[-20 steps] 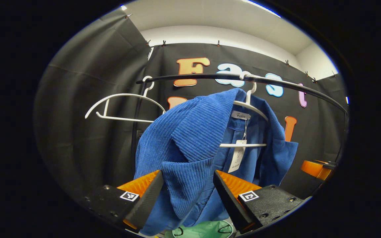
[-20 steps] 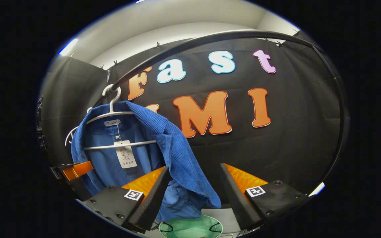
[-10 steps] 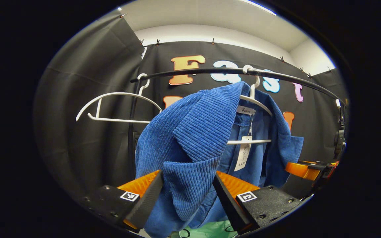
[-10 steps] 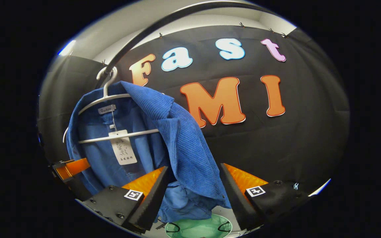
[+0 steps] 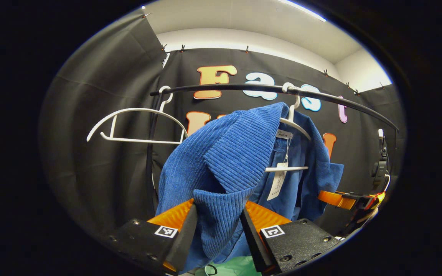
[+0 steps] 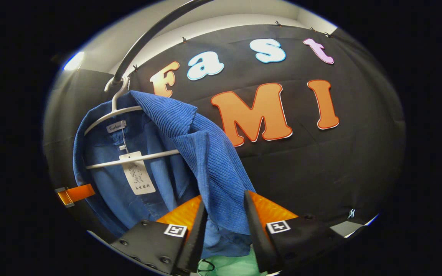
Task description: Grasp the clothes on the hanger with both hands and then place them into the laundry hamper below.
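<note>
Both tongs have narrowed since a moment ago: left tongs [image 5: 215,239] pinch the jacket's [image 5: 225,161] near lapel, right tongs [image 6: 225,234] its far front edge. One jacket hangs on one hanger [image 6: 129,115]; a second hanger [image 5: 136,126] hangs bare; one green hamper [image 6: 228,264] sits below.

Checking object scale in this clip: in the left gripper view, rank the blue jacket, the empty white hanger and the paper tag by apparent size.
1. blue jacket, though nearest the camera
2. empty white hanger
3. paper tag
</note>
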Demonstrator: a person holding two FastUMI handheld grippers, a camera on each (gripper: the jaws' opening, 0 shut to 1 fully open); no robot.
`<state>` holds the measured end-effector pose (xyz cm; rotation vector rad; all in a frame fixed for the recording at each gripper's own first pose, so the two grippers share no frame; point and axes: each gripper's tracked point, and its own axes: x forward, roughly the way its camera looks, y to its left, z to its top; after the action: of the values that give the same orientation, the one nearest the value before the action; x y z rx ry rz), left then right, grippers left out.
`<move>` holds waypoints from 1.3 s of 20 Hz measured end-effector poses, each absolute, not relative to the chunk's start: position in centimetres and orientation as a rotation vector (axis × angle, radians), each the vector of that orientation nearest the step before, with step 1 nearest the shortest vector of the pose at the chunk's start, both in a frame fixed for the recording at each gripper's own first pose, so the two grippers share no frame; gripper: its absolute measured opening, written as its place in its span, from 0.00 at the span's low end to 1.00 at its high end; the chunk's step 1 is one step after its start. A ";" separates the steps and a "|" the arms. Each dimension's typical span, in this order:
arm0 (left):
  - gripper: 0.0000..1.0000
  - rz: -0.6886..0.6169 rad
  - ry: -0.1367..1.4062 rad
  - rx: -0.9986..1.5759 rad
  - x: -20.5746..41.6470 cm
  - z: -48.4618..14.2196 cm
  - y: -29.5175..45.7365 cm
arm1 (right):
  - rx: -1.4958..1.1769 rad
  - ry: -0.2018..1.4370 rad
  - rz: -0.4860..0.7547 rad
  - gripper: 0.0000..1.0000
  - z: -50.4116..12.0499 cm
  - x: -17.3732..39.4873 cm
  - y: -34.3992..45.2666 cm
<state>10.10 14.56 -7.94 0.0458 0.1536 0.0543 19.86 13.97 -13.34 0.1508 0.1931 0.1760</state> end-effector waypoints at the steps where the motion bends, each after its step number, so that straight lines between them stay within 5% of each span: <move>1: 0.61 0.057 0.149 0.047 10.1 -7.6 14.7 | 0.161 0.194 0.177 0.50 -13.2 20.1 14.0; 2: 0.56 0.052 0.146 0.052 9.8 -7.3 14.7 | 0.171 0.199 0.178 0.31 -13.1 20.2 13.9; 5: 0.32 0.037 0.140 0.064 9.5 -6.4 14.8 | 0.207 0.199 0.183 0.13 -12.5 20.4 13.6; 6: 0.34 0.034 0.140 0.067 9.3 -6.1 14.8 | 0.215 0.204 0.189 0.09 -12.3 20.2 13.4; 10: 0.27 0.033 0.148 0.089 9.0 -5.2 15.0 | 0.241 0.186 0.191 0.09 -11.1 20.4 12.5; 15: 0.02 -0.011 0.104 0.018 8.4 -3.1 15.0 | 0.294 0.144 0.196 0.09 -8.9 20.4 11.3; 26: 0.00 -0.067 0.043 0.027 8.7 3.9 16.7 | 0.420 0.069 0.229 0.08 -5.3 21.2 9.7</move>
<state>8.72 16.66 3.94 0.0269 0.0435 -0.0667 21.20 9.70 -5.26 0.4204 0.0690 0.2290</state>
